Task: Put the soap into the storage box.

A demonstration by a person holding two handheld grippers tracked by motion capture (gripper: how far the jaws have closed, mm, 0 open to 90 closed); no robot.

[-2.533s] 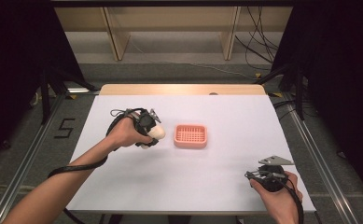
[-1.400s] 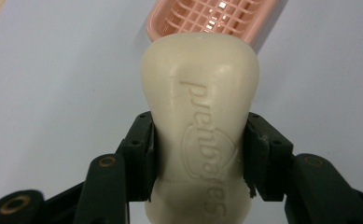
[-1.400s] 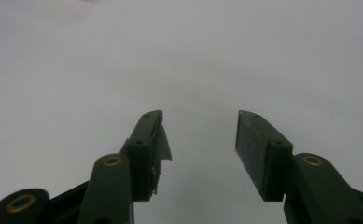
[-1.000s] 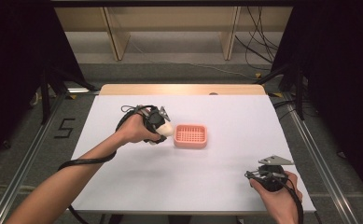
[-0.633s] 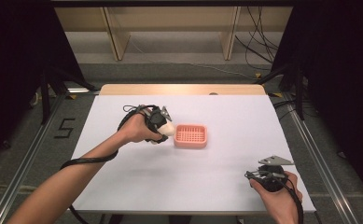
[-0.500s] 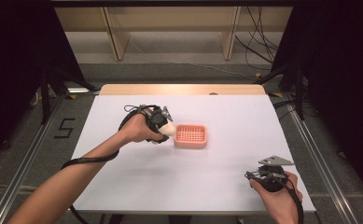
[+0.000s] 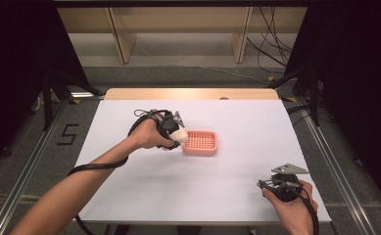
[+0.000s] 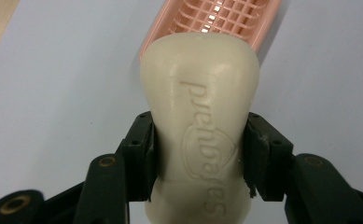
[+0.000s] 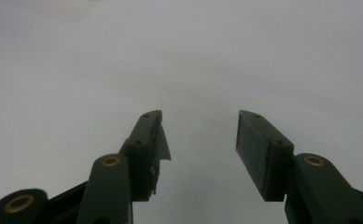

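Plainly, the left claw (image 8: 198, 154) is clenched on a cream bar of soap (image 8: 201, 121), its pads pressing the bar's two long sides, and carries it just short of the pink slotted soap dish (image 7: 201, 142), at that dish's near-left edge. The right claw (image 9: 198, 154) stands released, with nothing between its pads, well apart from the dish at the front right of the white surface (image 7: 256, 127).

The likely trouble: soap is slick, and most of the bar juts forward of the pads, so it could pivot or slide out before it is over the dish. Let go too early, it would land on the rim, tip the light dish or skid onto the surface.

Embossed lettering runs along the bar; seen upside down, it seems to read "Safeguard" around a shield-shaped mark, though not every letter is sharp.
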